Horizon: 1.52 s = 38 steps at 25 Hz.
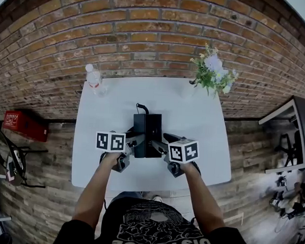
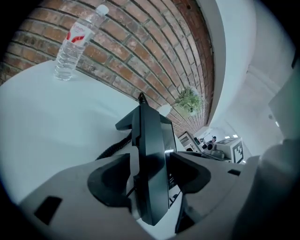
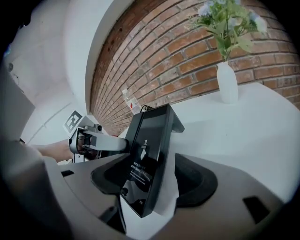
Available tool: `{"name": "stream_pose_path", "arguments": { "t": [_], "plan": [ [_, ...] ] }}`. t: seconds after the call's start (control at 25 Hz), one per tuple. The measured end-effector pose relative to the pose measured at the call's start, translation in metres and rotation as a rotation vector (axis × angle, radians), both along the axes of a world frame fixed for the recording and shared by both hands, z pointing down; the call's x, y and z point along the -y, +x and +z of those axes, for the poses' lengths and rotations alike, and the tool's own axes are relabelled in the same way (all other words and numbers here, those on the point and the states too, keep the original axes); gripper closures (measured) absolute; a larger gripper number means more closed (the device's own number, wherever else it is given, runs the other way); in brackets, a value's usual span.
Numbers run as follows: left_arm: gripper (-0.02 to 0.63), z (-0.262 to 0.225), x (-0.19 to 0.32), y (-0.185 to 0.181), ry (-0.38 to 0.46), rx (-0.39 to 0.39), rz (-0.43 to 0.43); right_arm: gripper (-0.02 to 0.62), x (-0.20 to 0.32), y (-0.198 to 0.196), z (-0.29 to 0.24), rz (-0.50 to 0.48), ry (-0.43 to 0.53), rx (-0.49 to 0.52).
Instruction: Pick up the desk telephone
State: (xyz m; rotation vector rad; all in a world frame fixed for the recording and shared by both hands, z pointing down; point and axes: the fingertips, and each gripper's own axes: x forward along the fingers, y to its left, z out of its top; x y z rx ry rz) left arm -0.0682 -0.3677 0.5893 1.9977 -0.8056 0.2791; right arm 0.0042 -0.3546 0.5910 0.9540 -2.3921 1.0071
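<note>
The black desk telephone [image 1: 147,131] sits in the middle of the white table [image 1: 105,157], its cable [image 1: 142,108] running off the far side. My left gripper [image 1: 135,143] reaches in at its left side and my right gripper [image 1: 159,146] at its right. In the left gripper view the phone's edge [image 2: 152,164] stands between the jaws of the left gripper [image 2: 150,180], with thin gaps at the pads. In the right gripper view the phone's edge [image 3: 150,154] stands between the jaws of the right gripper [image 3: 150,180], and bare table shows beside the right pad.
A clear water bottle [image 1: 95,80] stands at the table's far left corner. A white vase of flowers [image 1: 214,71] stands at the far right, against the brick wall. A red crate [image 1: 22,125] and a chair [image 1: 7,162] are on the floor at the left.
</note>
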Motion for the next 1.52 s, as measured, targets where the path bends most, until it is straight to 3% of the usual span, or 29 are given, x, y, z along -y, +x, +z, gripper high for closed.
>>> {"name": "stream_pose_path", "arguments": {
  "t": [0.36, 0.68, 1.2, 1.52],
  "plan": [
    [0.357, 0.004, 0.011, 0.018, -0.077, -0.096, 0.105, 0.327, 0.005, -0.02, 0.013, -0.046, -0.088, 0.051],
    [0.359, 0.011, 0.016, 0.023, -0.148, -0.087, 0.106, 0.322, 0.007, -0.024, 0.016, -0.039, -0.108, 0.083],
    [0.365, 0.008, 0.014, 0.024, -0.091, -0.067, 0.089, 0.314, 0.008, -0.02, 0.016, 0.004, -0.129, 0.109],
    [0.367, -0.005, 0.008, 0.026, -0.079, -0.09, 0.061, 0.319, 0.002, -0.016, 0.003, 0.008, -0.092, 0.117]
  ]
}}
